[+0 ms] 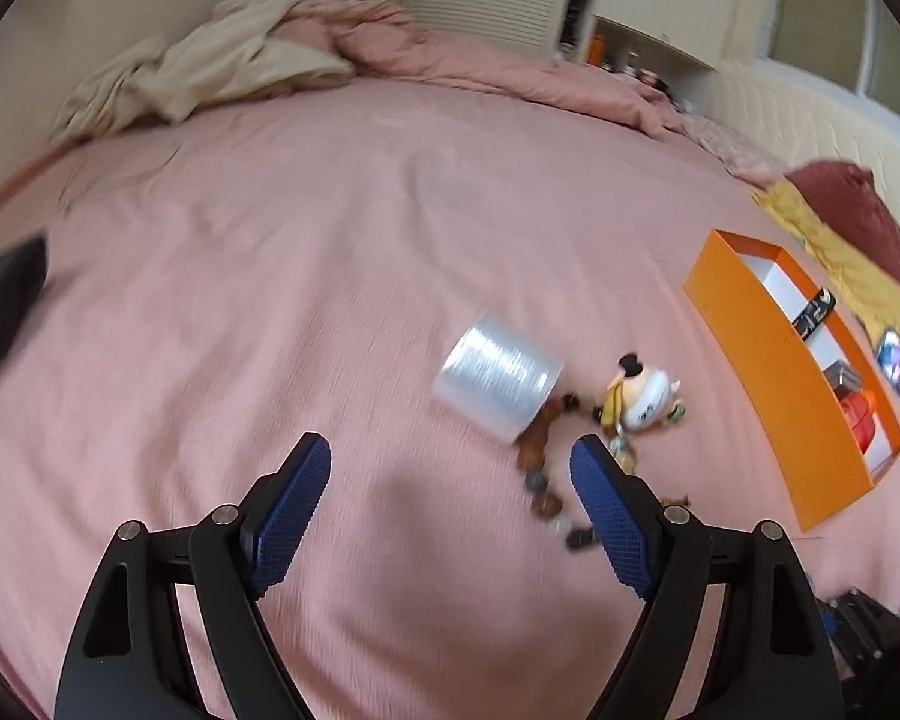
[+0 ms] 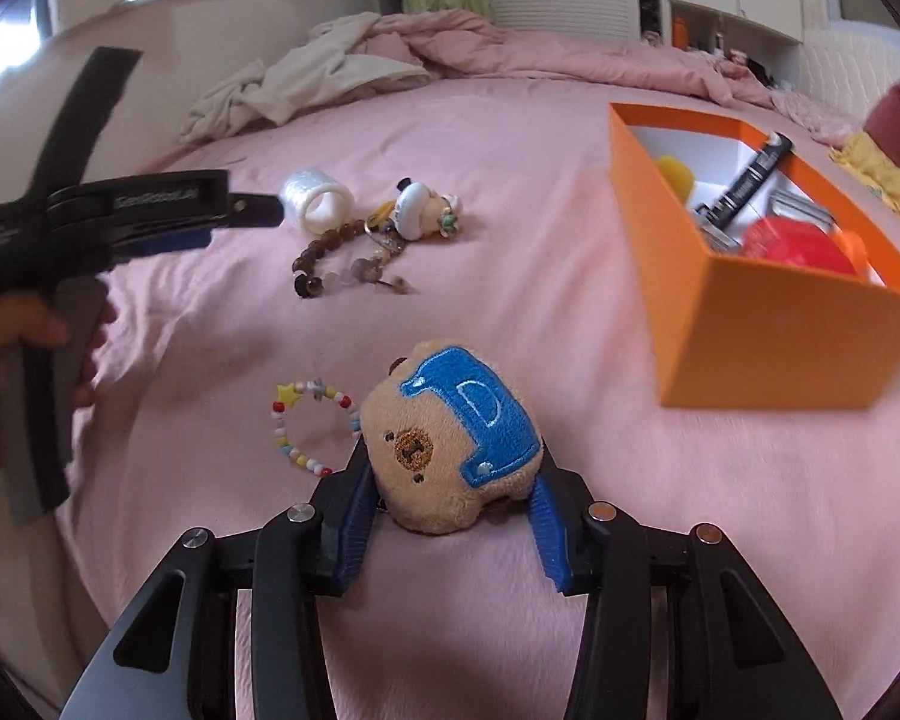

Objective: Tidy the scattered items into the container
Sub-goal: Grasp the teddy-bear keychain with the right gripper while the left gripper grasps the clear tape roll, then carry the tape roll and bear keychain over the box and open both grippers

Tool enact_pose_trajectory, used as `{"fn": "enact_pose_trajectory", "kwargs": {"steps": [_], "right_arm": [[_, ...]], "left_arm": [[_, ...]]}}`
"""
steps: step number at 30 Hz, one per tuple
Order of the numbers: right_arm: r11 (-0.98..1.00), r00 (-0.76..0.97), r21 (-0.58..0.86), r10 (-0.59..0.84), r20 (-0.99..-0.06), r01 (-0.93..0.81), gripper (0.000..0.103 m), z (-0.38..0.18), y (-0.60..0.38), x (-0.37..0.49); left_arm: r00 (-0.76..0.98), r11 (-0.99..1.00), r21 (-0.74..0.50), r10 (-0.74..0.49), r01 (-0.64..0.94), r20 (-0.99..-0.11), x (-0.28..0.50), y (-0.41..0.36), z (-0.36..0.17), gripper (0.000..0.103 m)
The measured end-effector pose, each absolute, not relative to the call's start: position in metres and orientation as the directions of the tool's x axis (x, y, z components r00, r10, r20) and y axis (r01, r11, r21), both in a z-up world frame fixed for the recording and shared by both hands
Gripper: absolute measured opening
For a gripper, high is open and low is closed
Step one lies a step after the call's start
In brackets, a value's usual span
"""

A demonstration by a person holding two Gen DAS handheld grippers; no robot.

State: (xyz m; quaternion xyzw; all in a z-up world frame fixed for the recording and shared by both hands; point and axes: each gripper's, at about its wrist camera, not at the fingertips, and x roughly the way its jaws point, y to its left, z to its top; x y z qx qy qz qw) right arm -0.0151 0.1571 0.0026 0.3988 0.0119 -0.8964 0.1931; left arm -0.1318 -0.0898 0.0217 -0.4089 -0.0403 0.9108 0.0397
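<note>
My right gripper (image 2: 450,480) had its fingers closed on the plush bear (image 2: 450,438), which sat between the blue pads with its face toward the lens and its blue embroidered patch uppermost; the bear's long axis ran across the jaws, roughly left to right. I could not tell whether it was lifted clear of the pink bedspread (image 2: 540,312). My left gripper (image 1: 450,474) hung with its fingers spread and nothing between them, above the bedspread near the roll of clear film (image 1: 498,381), which lay on its side with its axis slanting toward the wooden bead string (image 2: 324,252) and the small figure keychain (image 2: 420,210). The orange box (image 2: 750,324) stood well apart on the right, already holding several things. The risk, as I judged it — the soft bear could squash and slide out forward, or its beaded loop (image 2: 312,426) could snag on the box wall.
</note>
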Motion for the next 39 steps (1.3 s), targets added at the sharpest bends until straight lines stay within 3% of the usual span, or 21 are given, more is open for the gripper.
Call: {"fn": "enact_pose_trajectory", "kwargs": {"steps": [6, 7, 8, 17, 26, 32, 39], "right_arm": [[-0.929, -0.603, 0.159, -0.340, -0.722, 0.334, 0.044, 0.003, 0.162, -0.012], [-0.929, -0.603, 0.159, -0.341, -0.721, 0.334, 0.044, 0.003, 0.163, -0.013], [-0.929, -0.604, 0.160, -0.342, -0.720, 0.335, 0.044, 0.003, 0.163, -0.013], [-0.930, -0.617, 0.157, -0.340, -0.710, 0.332, 0.045, 0.007, 0.161, -0.012], [-0.908, -0.738, 0.243, -0.420, -0.529, 0.343, 0.044, 0.069, 0.191, 0.000], [-0.957, -0.827, 0.203, -0.283, -0.486, 0.208, 0.044, 0.103, 0.235, -0.029], [-0.968, -0.876, 0.225, -0.206, -0.437, 0.115, 0.044, 0.120, 0.277, -0.073]], "left_arm": [[-0.581, -0.984, -0.041, 0.135, -0.172, -0.803, -0.181, -0.071, 0.005, 0.081], [-0.582, -0.984, -0.052, 0.143, -0.170, -0.801, -0.182, -0.075, 0.005, 0.056], [-0.587, -0.984, -0.074, 0.158, -0.163, -0.794, -0.181, -0.079, 0.005, 0.043], [-0.672, -0.970, -0.242, 0.192, -0.019, -0.715, -0.142, -0.118, 0.018, 0.042], [-0.675, -0.949, -0.229, 0.314, -0.215, -0.668, -0.138, -0.043, 0.062, 0.042], [-0.633, -0.915, -0.229, 0.397, -0.333, -0.665, -0.172, 0.032, 0.090, 0.042], [-0.613, -0.907, -0.138, 0.375, -0.398, -0.696, -0.211, 0.106, 0.115, 0.042]]}}
